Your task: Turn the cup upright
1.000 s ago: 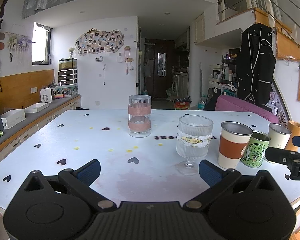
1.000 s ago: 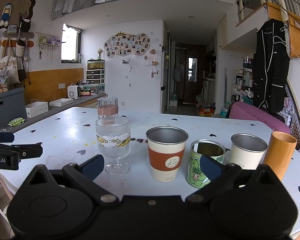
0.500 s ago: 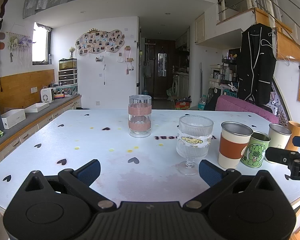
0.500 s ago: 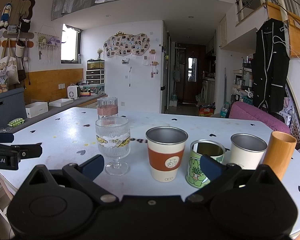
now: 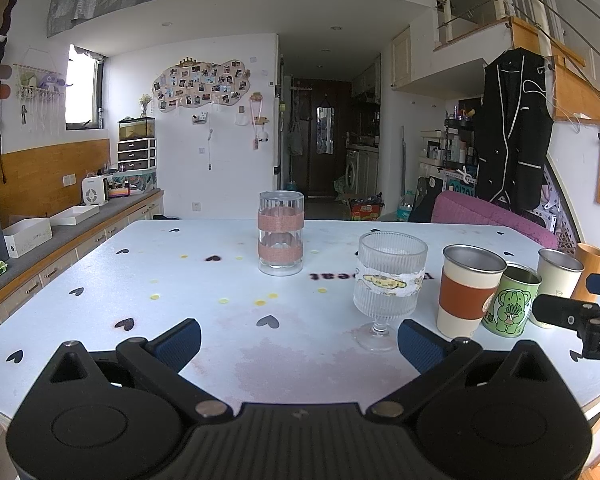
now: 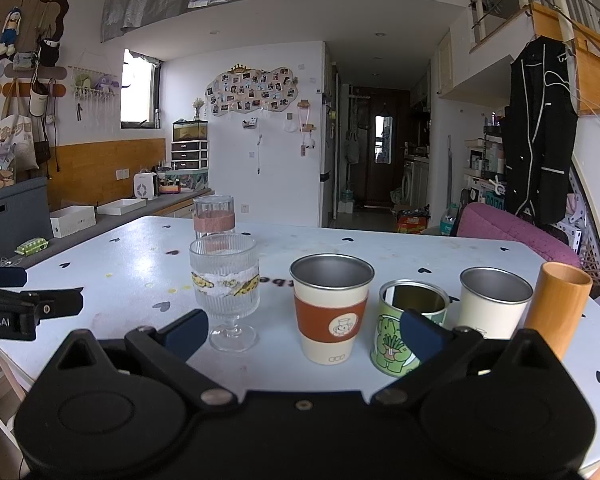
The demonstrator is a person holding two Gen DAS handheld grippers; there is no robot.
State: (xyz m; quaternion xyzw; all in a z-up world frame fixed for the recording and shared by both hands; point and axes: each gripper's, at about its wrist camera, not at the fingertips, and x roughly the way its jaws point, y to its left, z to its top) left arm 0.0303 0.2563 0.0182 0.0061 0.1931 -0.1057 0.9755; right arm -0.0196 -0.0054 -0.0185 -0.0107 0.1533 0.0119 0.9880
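Several cups stand upright in a row on the white table [image 5: 180, 280]: a clear tumbler with pink bands [image 5: 281, 239] [image 6: 214, 216], a ribbed stemmed glass [image 5: 389, 286] [image 6: 225, 284], a white cup with an orange sleeve [image 5: 469, 290] [image 6: 331, 307], a green elephant tin [image 5: 510, 300] [image 6: 410, 328], a white metal cup [image 5: 558, 276] [image 6: 494, 306] and a wooden tumbler [image 6: 556, 308]. My left gripper [image 5: 299, 342] is open and empty at the near edge. My right gripper [image 6: 304, 334] is open and empty in front of the orange-sleeve cup.
A counter with white boxes [image 5: 28, 234] runs along the left wall. A pink chair [image 5: 492, 216] stands behind the table at the right. The other gripper shows at each view's side edge [image 5: 580, 316] [image 6: 16, 312].
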